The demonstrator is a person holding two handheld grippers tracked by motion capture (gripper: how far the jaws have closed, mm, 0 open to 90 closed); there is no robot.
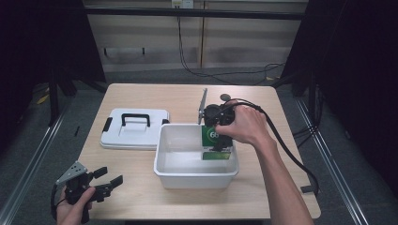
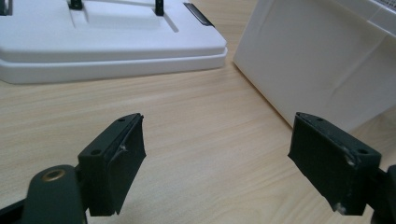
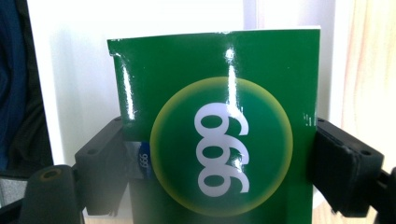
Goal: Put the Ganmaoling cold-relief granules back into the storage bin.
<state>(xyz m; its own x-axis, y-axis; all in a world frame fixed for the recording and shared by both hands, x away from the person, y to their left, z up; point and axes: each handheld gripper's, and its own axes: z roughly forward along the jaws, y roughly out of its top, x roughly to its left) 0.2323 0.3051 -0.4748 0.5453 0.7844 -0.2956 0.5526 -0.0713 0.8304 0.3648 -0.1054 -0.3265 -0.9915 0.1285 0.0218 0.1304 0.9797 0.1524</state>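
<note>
- Hovering low over the near left corner of the table [image 1: 141, 187], the left gripper [image 1: 107, 180] has its jaws spread wide with nothing between them; a hand [image 1: 75, 208] holds it from below in the high view.
- Ahead of that gripper lies bare wood, open room up to the rounded near edge of the white lid [image 2: 107, 42], which lies flat with its black handle [image 1: 135, 118] up.
- Ahead and to the right of the left gripper stands the outer wall of the white bin [image 2: 317, 60], its bottom edge on the table, apart from the lid by a strip of wood.
- Over the bin's far right corner, the right gripper [image 3: 219, 168] pinches a green box [image 3: 219, 140] by its two side edges.
- Between those jaws the box sits inside the bin, close to the right wall [image 1: 233, 159]; whether it touches the floor cannot be told.
- Left of the box, the bin's floor [image 1: 180, 157] lies bare.
</note>
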